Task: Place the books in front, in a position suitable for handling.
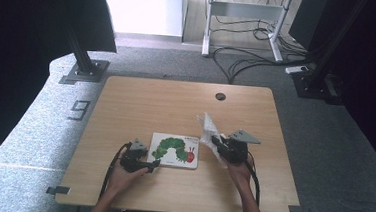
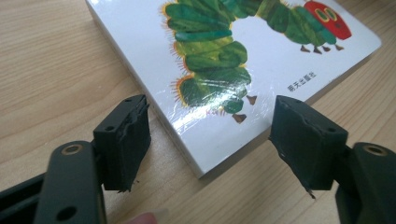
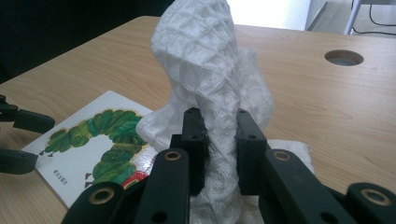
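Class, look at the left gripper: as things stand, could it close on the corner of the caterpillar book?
Probably yes. The left gripper has its jaws open on either side of the book's near corner, with nothing between them and it; the white cloth sits apart in the right gripper.

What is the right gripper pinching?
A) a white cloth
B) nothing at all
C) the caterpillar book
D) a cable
A: in the right gripper view, the right gripper has its jaws squeezed on a white cloth with a quilted look, lifted above the table, while the caterpillar book lies flat beside it.
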